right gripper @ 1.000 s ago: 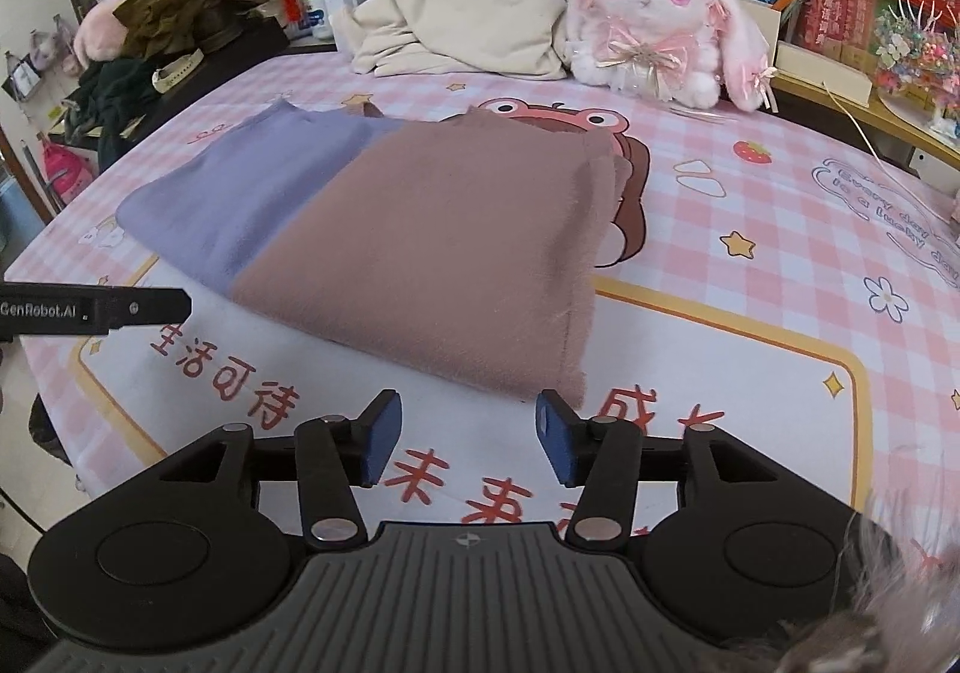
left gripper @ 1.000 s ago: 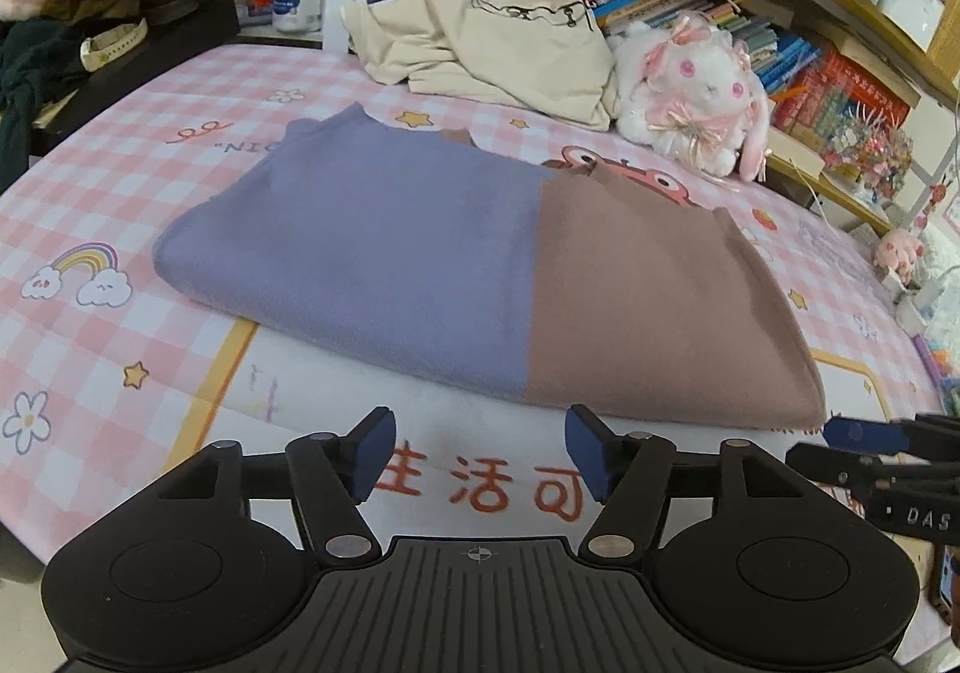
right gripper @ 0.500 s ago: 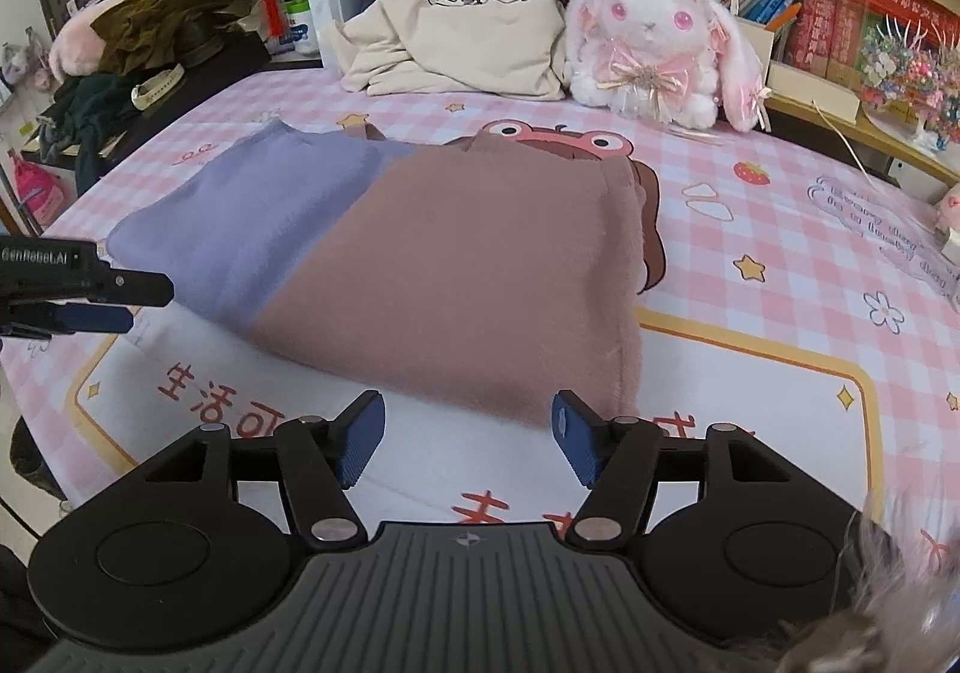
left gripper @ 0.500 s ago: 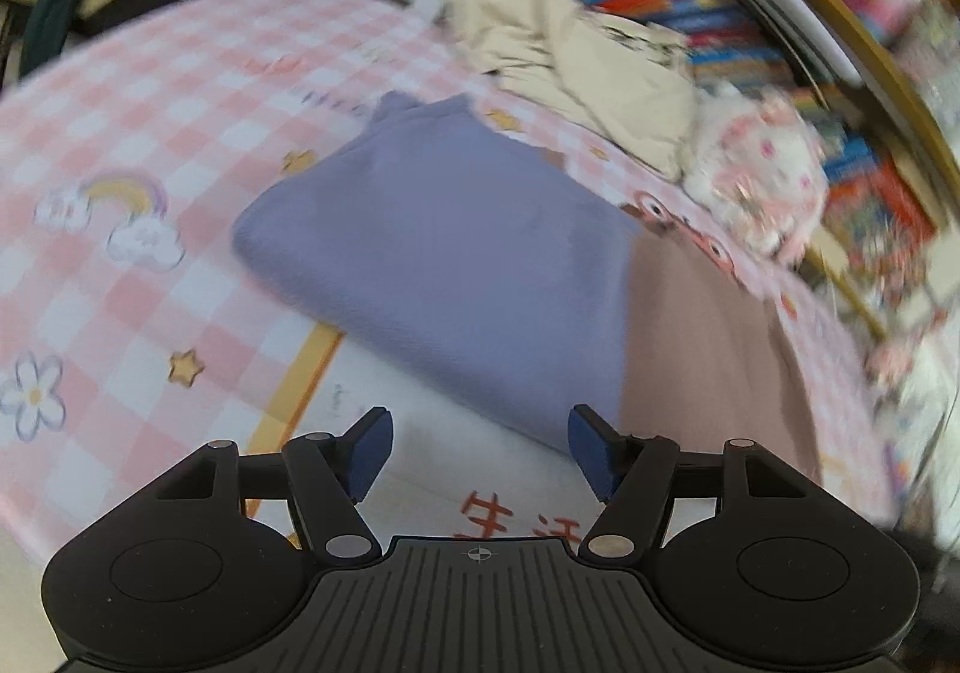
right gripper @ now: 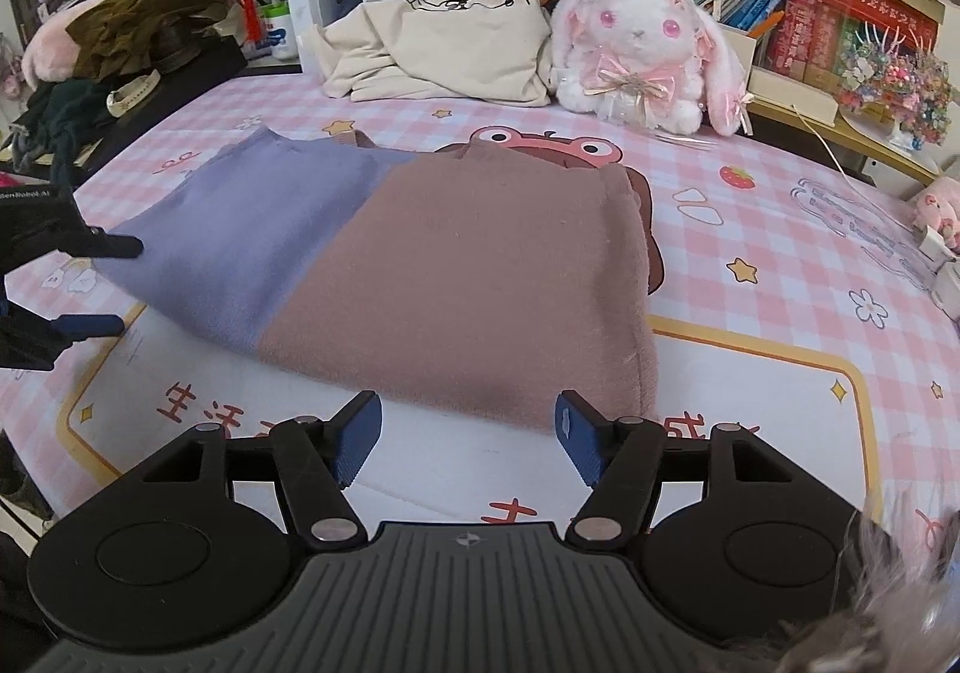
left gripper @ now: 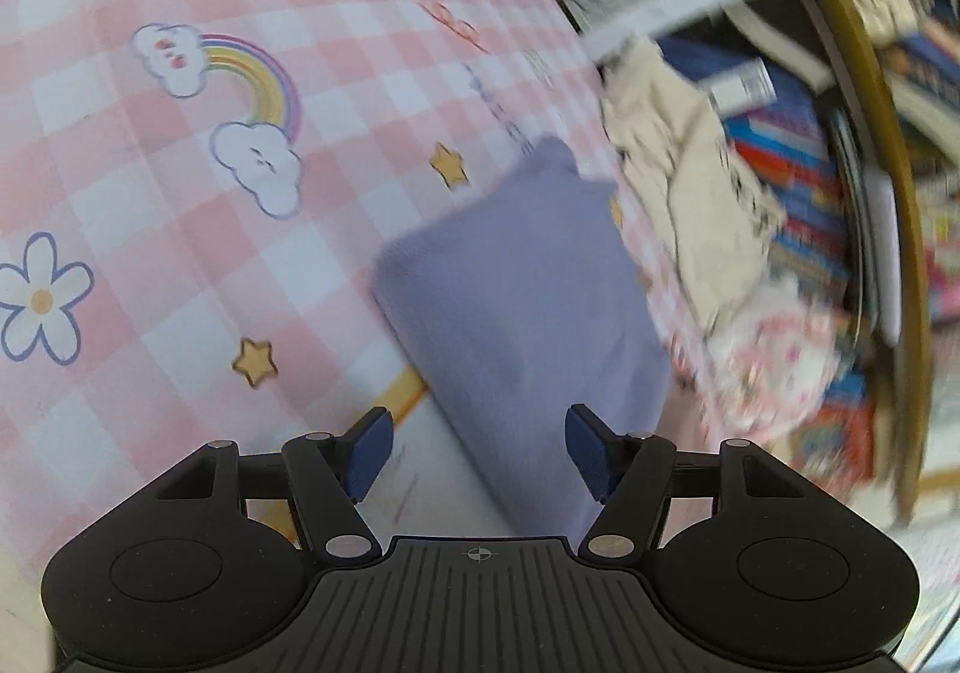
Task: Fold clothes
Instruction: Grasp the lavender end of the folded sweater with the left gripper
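Two-tone garment, purple left half and brown right half, lying flat as a folded rectangle mid-bed on pink checked sheet. Right gripper hovering just off the near brown edge, jaws wide apart, nothing held. Left gripper swung to the garment's left end, jaws wide apart and straddling the purple near corner, no grip; also visible at the left edge of the right wrist view, one finger touching or just over the purple end, hard to say which. Step likely either lining up for another fold across the middle or letting go after a finished fold; scene fits both. Further fold would need both grippers closing on matching edges. Left wrist view badly motion-blurred: shelf books and cream fabric pile smeared, plush rabbit barely readable there, brown half cut off. Layers under the top fold hidden; sleeves not visible.
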### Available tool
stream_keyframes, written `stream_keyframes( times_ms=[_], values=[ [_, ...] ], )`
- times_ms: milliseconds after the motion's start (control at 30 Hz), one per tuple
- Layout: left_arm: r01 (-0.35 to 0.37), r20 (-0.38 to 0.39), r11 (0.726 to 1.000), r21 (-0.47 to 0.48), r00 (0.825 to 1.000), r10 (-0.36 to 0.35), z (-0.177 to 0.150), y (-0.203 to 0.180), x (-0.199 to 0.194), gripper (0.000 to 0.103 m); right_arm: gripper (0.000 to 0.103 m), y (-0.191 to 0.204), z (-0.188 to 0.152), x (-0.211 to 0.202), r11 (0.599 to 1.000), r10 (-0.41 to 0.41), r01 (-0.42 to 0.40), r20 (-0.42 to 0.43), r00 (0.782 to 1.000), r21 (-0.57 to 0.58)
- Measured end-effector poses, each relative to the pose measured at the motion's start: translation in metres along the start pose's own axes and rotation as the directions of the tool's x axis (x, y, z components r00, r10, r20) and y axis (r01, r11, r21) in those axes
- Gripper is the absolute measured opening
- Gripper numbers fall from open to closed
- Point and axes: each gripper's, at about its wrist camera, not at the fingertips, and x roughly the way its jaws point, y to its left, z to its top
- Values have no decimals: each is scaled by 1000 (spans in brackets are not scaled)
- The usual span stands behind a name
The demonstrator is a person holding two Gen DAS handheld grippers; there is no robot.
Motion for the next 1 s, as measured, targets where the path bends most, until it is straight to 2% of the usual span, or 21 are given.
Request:
stream_keyframes(
  times_ms=[167, 367, 500, 600, 633, 700, 767, 833, 933, 1000],
  values=[
    [36, 53, 992, -121, 998, -30, 15, 10, 2, 61, 62, 1, 1, 2, 1000, -25, 25, -5, 1000, 16],
    [30, 88, 986, -166, 996, -15, 25, 9, 8, 61, 62, -2, 2, 3, 996, -69, 69, -2, 998, 52],
    [1, 97, 989, -150, 995, 14, 27, 3, 11, 59, 61, -11, 3, 4, 988, -99, 101, -18, 995, 113],
    [-49, 92, 990, -133, 994, 61, 26, 0, 12, 38, 58, -15, 4, 5, 984, -105, 109, -35, 994, 139],
    [-57, 86, 990, -132, 994, 69, 26, 1, 13, 28, 58, -15, 4, 6, 983, -107, 111, -38, 994, 143],
    [-67, 80, 989, -128, 994, 77, 27, 4, 14, 22, 58, -15, 3, 6, 983, -110, 114, -41, 993, 145],
    [-67, 93, 996, -59, 993, 73, 26, -4, 11, 15, 58, -14, 4, 6, 983, -110, 115, -41, 993, 142],
    [-50, 124, 997, 63, 991, 42, 23, -20, 5, 15, 58, -12, 4, 7, 984, -110, 115, -44, 993, 136],
    [-12, 157, 968, 252, 987, -29, 17, -48, -5, 16, 58, -8, 6, 8, 988, -106, 110, -43, 993, 109],
    [-13, 148, 972, 236, 989, -23, 17, -44, -2, 21, 58, -5, 7, 8, 990, -103, 106, -41, 994, 89]
  ],
)
